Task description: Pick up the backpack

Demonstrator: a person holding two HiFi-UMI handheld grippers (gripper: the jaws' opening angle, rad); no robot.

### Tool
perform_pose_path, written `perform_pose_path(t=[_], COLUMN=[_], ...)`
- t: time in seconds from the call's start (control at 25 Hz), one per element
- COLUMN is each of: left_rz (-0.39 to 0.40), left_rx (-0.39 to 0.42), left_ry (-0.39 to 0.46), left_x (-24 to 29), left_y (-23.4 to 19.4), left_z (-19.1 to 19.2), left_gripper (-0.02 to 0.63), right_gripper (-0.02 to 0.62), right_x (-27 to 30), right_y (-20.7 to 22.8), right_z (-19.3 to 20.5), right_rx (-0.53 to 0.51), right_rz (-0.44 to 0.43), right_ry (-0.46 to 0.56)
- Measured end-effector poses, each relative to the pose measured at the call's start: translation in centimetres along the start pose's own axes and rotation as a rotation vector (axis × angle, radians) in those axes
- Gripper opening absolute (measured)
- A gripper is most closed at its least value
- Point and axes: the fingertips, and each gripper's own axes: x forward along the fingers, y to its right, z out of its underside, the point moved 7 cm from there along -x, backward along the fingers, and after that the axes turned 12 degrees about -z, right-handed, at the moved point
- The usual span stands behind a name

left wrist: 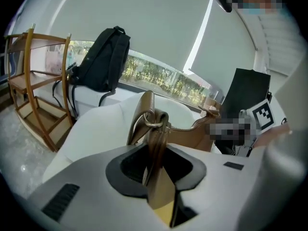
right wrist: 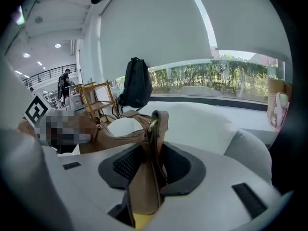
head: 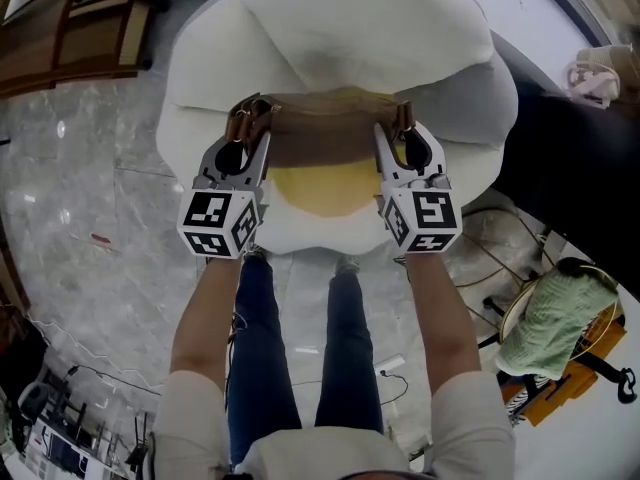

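A tan leather backpack with a yellow underside hangs between my two grippers, over a white padded armchair. My left gripper is shut on the strap and ring at the bag's left end. My right gripper is shut on the strap at its right end. In the left gripper view the strap runs up between the black pads of the left gripper, with the bag's top edge stretching to the right. In the right gripper view the strap is pinched in the right gripper.
A black backpack sits behind the armchair, also in the right gripper view. A wooden shelf stands at the left. A green cloth on an orange frame and cables lie at the right. The person's legs stand below.
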Motion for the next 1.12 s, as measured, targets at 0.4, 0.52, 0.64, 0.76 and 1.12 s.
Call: perform_pose_path(t=[0.4,0.52,0.64,0.76,1.12], left_rz=[0.030,0.041,0.059,0.069,0.080], left_rx=[0.031,0.038,0.046,0.053,0.046], left_ry=[0.036,0.048,0.061,0.077,0.121], left_x=[-5.4,-7.1,-9.4,-11.8,-18.7], left_y=[2.0,2.7,3.4,4.4,6.2], left_z=[-5.2,-6.7,-8.5,-10.5,-15.4], left_gripper=[0.109,0.108,0.107,0.107,0.107], right_gripper=[0.155,0.155,0.155,0.155,0.155], right_x=[-5.3,-7.1,-9.3,-11.7,-17.3], right_y=[-2.3,-3.3,-4.4,-5.6,-8.8], right_z=[-5.5,-7.1,-9.3,-11.6,-17.8], right_rx=[0.000,-0.006,-0.016,-0.024,-0.070], right_rz=[0.028,0.046,0.060,0.070,0.084], right_ry=[0.049,0.062,0.079,0.100,0.145])
